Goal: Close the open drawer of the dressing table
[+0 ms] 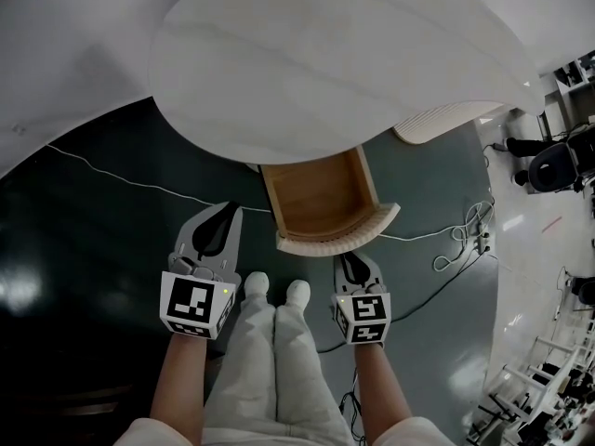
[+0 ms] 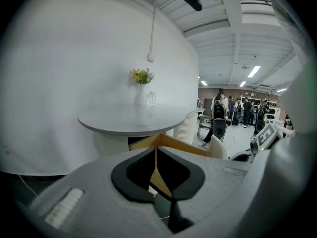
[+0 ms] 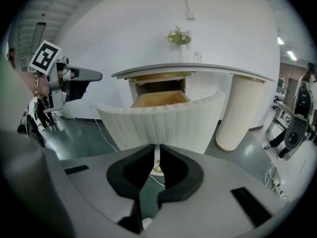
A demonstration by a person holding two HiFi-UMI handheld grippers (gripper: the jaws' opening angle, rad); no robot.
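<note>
Nearest: the standing person's white trousers (image 1: 274, 360) and white shoes (image 1: 277, 291), toes just short of the drawer front.
Left hand-held gripper (image 1: 229, 212): grey plastic with a black-and-white marker cube. The jaws meet at the tips with nothing between them. It hangs to the left of the drawer, apart from it.
Right hand-held gripper (image 1: 350, 259): same build, jaws closed and empty. The tip is near the right end of the drawer front, with no contact evident.
Open wooden drawer (image 1: 321, 191): a pale timber box, bare inside, pulled well out from under the table top.
Drawer front (image 1: 339, 234): white, bowed outward and vertically fluted, with no handle visible.
White dressing table (image 1: 307, 63): smooth matte rounded top on a fluted white pedestal (image 3: 245, 110). A small vase of yellow flowers (image 3: 179, 36) stands on it.
Dark green floor (image 1: 93, 249): glossy, with a white cable (image 1: 121, 180) trailing across it.
Step in hand: probably bringing the closed tips up to the front to push.
Doing it well: set both tips either side of the front's middle and push straight along the runners. A one-sided push on the bowed face could skew the box or let a tip slide along the ribs. Ease off near the end so the vase is not jolted.
</note>
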